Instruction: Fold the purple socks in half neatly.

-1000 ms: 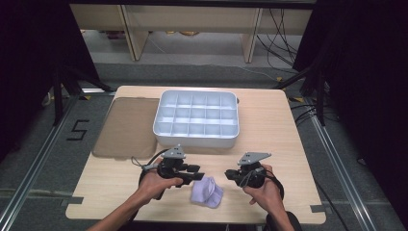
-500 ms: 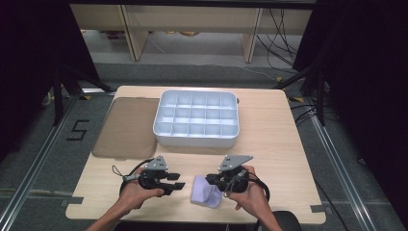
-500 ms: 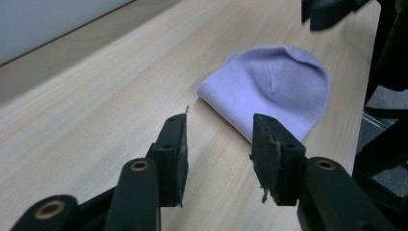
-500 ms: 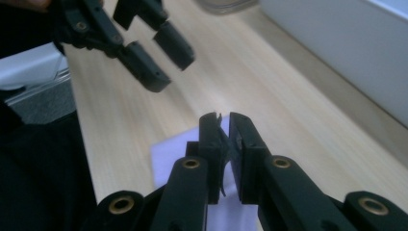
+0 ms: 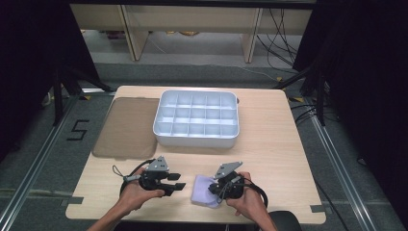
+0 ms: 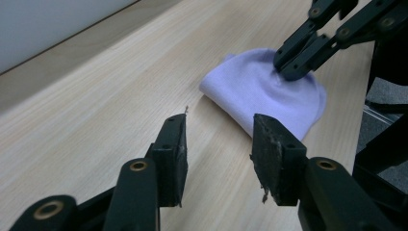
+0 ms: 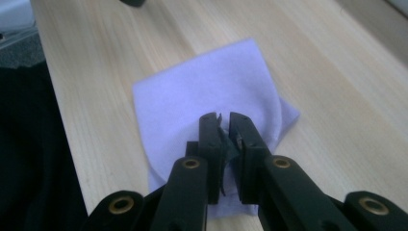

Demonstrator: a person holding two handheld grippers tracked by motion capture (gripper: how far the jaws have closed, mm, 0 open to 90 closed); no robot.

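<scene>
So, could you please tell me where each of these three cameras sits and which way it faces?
High view: above the person's side of the table, looking forward and down on the divided tray, both hands and grippers.
Left gripper view: rides the left gripper, open, facing the purple cloth.
Right gripper view: rides the right gripper, looking down at the cloth it pinches.
All three views share the cloth.

A white compartment tray [image 5: 196, 115] sits beside a brown mat [image 5: 126, 126].

Bright, even overhead light on the table [image 5: 269, 139], dark surroundings; gripper views soft-focused.
</scene>
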